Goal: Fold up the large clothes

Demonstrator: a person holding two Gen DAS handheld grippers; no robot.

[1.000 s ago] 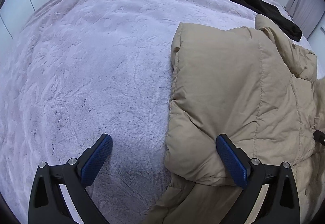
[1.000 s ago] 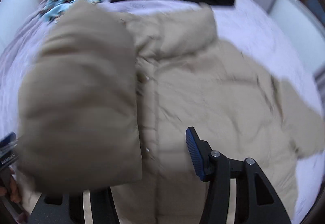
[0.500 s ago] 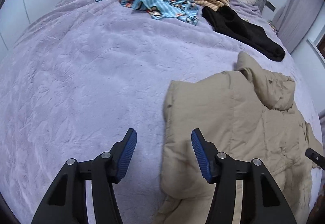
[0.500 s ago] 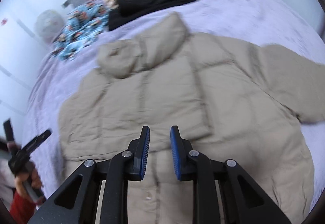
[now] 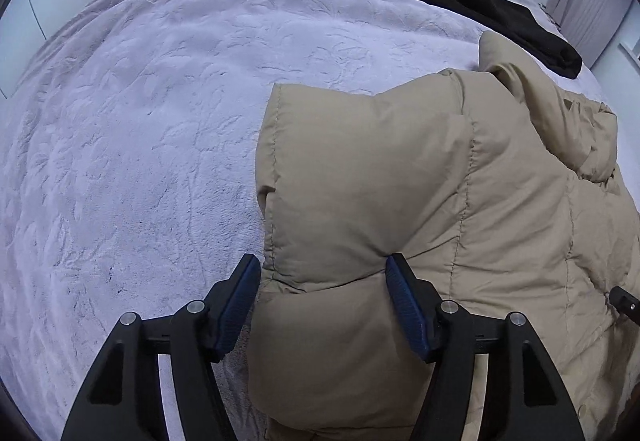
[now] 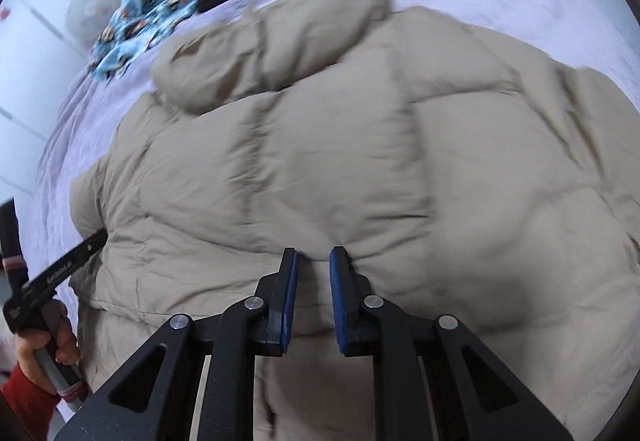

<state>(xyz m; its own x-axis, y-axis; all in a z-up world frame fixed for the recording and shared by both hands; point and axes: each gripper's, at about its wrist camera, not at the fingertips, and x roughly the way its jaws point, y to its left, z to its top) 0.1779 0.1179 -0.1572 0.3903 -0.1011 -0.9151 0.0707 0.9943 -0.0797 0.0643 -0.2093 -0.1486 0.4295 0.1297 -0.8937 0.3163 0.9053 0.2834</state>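
A fold of the beige puffer jacket [image 5: 400, 181] is straddled by the opening left tongs [image 5: 322, 293]; the closing right tongs [image 6: 313, 281] are narrowed, seemingly pinching it.

White lettering on the left gripper [image 6: 64, 269] is too small to read.

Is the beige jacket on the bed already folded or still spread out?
Partly folded: the beige jacket has one sleeve laid over its body.
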